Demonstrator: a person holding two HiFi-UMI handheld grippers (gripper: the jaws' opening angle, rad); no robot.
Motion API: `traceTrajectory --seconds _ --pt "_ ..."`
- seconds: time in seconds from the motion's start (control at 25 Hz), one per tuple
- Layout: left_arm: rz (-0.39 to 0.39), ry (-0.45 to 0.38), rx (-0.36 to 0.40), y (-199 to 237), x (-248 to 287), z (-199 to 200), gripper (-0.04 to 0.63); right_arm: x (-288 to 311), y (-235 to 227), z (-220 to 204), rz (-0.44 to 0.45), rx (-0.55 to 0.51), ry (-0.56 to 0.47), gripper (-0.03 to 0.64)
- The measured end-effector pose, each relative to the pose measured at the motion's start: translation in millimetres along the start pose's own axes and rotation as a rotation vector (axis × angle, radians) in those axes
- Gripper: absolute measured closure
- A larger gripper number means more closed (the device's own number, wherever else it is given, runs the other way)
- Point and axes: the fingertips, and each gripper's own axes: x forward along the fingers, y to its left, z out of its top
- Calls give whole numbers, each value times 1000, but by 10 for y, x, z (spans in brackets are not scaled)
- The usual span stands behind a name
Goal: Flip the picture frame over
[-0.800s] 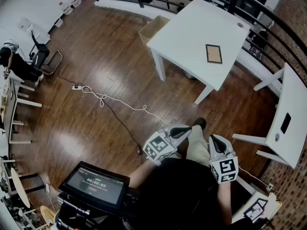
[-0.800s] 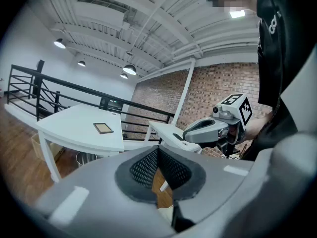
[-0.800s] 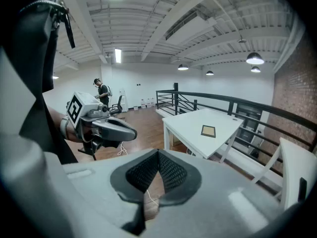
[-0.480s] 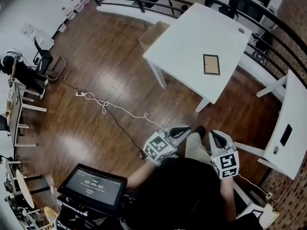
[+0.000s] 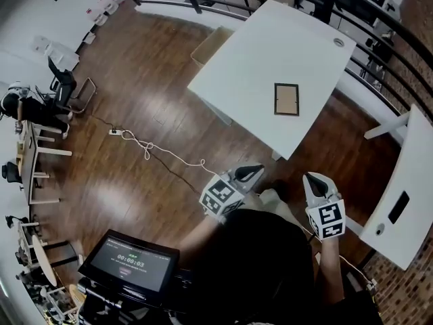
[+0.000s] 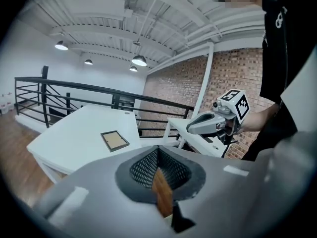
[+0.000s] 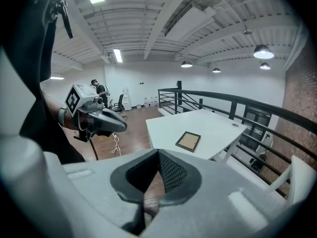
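The left gripper (image 5: 252, 173) and right gripper (image 5: 314, 181) are both pressed together, empty, close to the body. The picture frame (image 5: 286, 99) lies flat on the white table (image 5: 230, 66), well apart from them. Arriving closed, the jaws would likely shove the frame toward an edge rather than catch its rim.

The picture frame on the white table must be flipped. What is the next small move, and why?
Probably step closer to the table and carry both grippers toward the picture frame. It lies flat there, well ahead of the left gripper and right gripper, which sit near the person's body, both shut and empty.
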Motion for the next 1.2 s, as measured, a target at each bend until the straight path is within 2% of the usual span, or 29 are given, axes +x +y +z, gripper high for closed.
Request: traceTrajectory --seconds 0.32,0.56,0.8,1.0,1.2 --pt "26 58 -29 265 231 127 581 280 -417 179 11 -5 26 624" --pt "1 96 -21 505 609 100 581 509 -709 10 15 53 72 624" --pt "-59 170 -61 898 1076 10 552 959 -1090 -89 4 79 174 624" --pt "-110 271 -83 1231 1382 -166 510 1489 -1234 -161 56 81 292 601" --pt "-101 338 -57 1623 1622 -388 492 1934 -1336 -331 83 80 386 569"
